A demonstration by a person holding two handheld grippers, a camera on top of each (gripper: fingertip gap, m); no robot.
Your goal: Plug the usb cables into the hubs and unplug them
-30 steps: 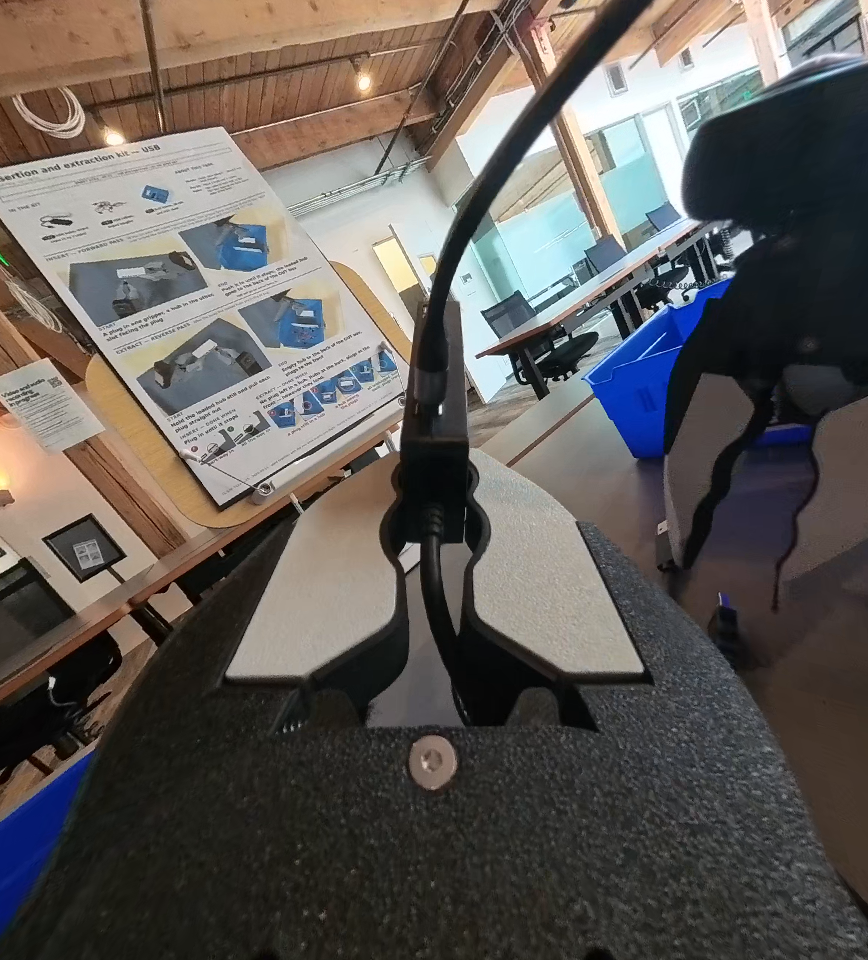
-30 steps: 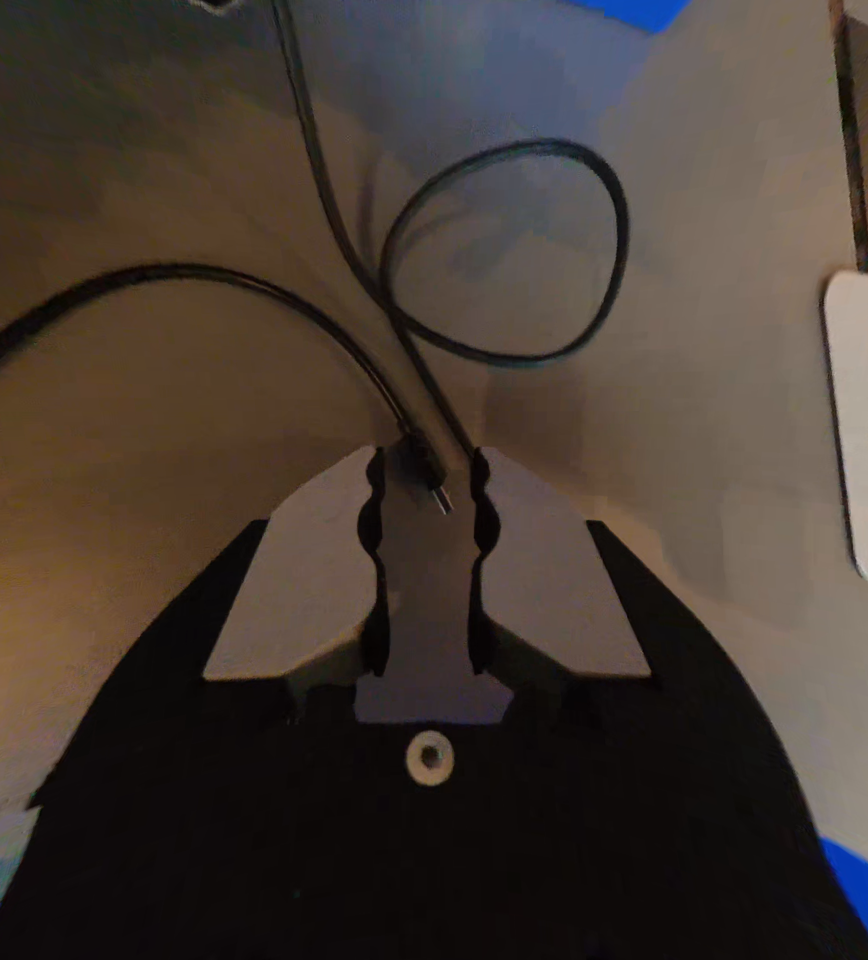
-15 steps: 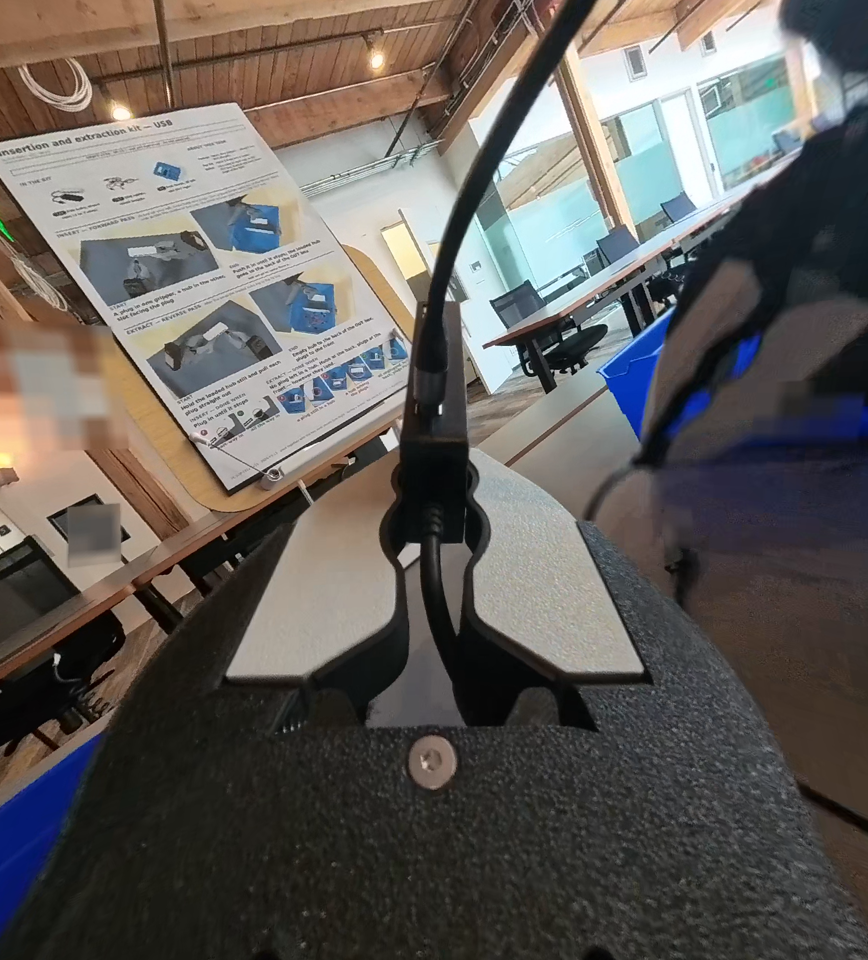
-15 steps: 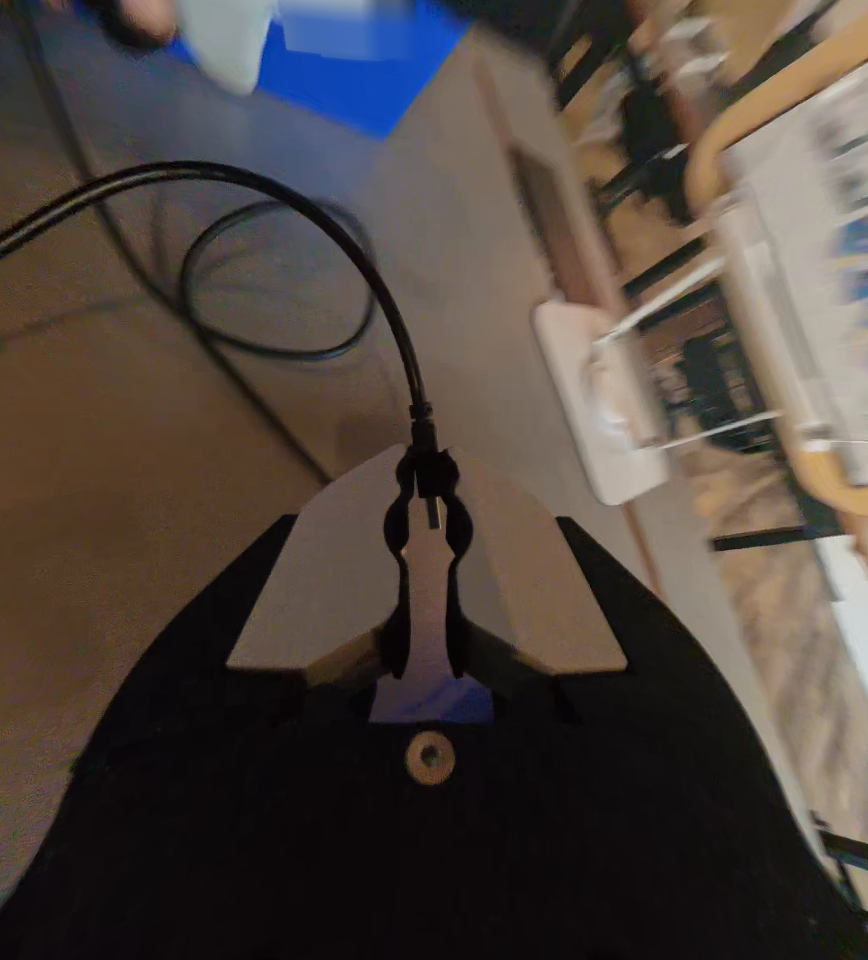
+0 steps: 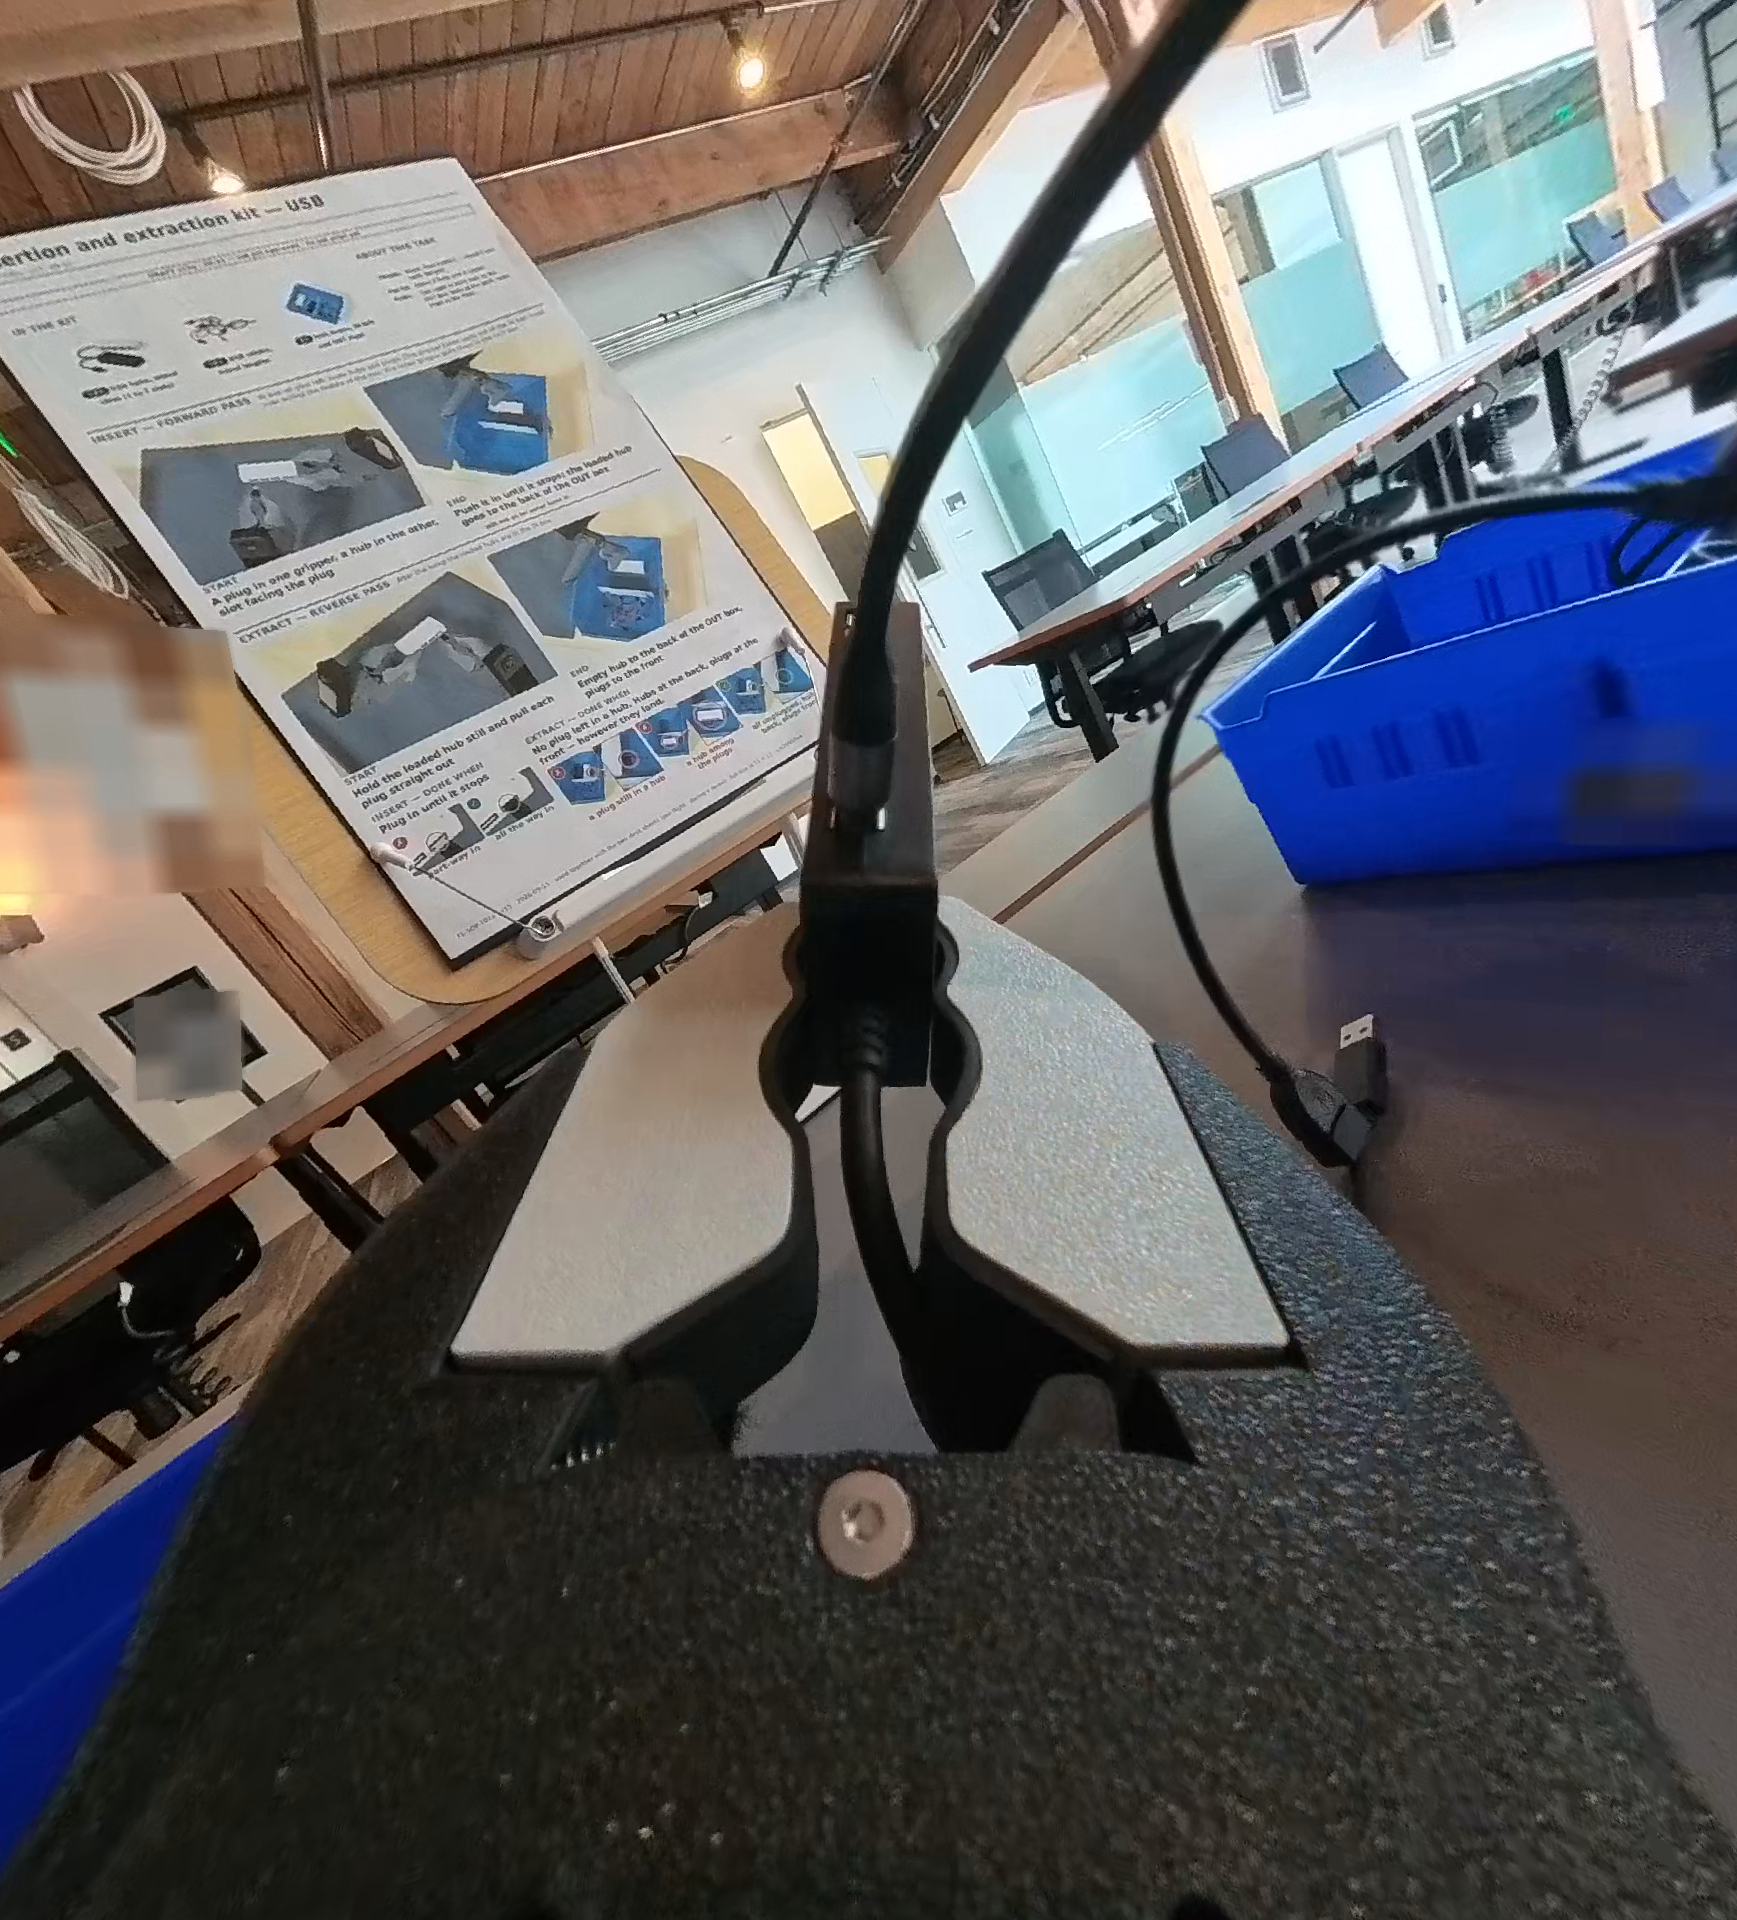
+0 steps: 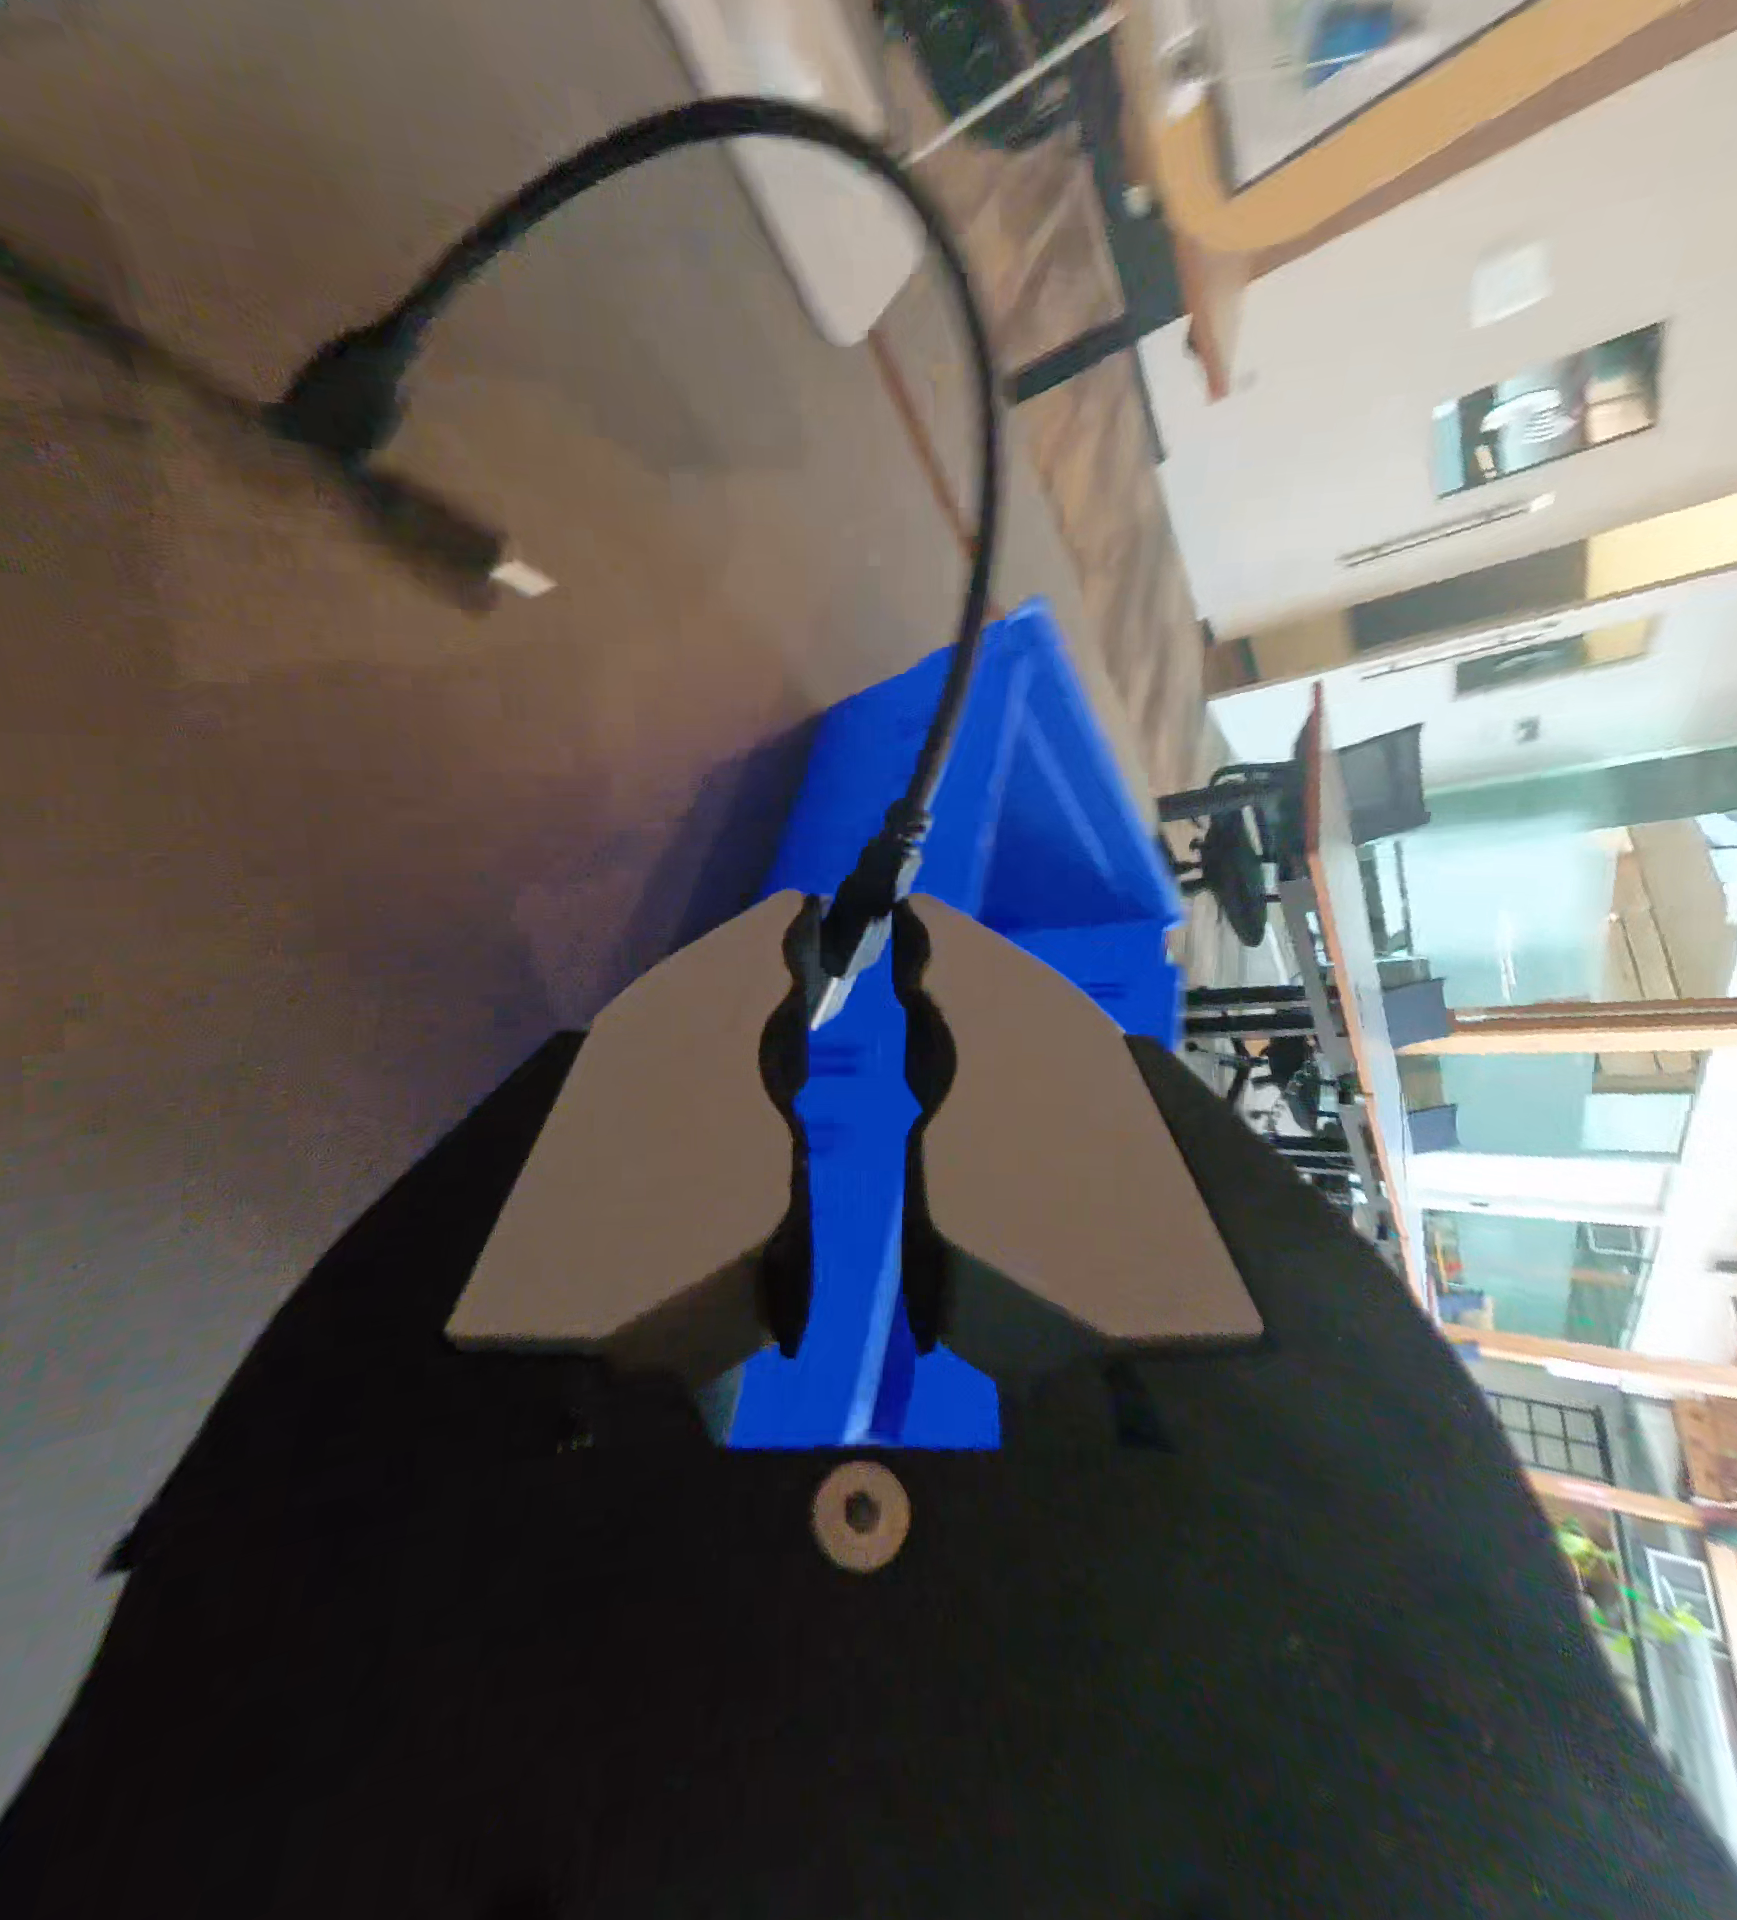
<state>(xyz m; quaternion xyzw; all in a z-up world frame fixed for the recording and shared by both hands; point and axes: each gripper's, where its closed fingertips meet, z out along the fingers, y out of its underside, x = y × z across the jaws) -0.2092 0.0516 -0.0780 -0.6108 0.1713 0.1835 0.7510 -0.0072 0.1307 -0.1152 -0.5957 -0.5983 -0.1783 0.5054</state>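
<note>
My left gripper (image 5: 869,935) is shut on a black USB hub (image 5: 869,831) and holds it upright above the table. A black cable plug (image 5: 859,769) sits in the hub's side, and its cable arcs up out of view. The hub's own lead (image 5: 874,1164) runs down between the fingers. My right gripper (image 6: 853,920) is shut on a black USB plug (image 6: 859,930), metal tip pointing back toward the camera. Its cable (image 6: 978,416) loops up and left. A second loose plug (image 6: 438,545), blurred, shows by the table; a loose plug also shows in the left wrist view (image 5: 1357,1055).
A blue bin (image 5: 1518,707) stands on the dark table (image 5: 1570,1351) to the right, and shows just beyond my right gripper (image 6: 1040,790). An instruction board (image 5: 324,499) leans at the back left on a white stand base (image 6: 833,229). Office desks and chairs lie beyond. One gripper's finger ends stand about 20 cm off the other's.
My right gripper closed on the plug on the table, lifted it and swung toward the blue bin, leaving the left wrist view. My left gripper kept hold of the hub, nearly still.
</note>
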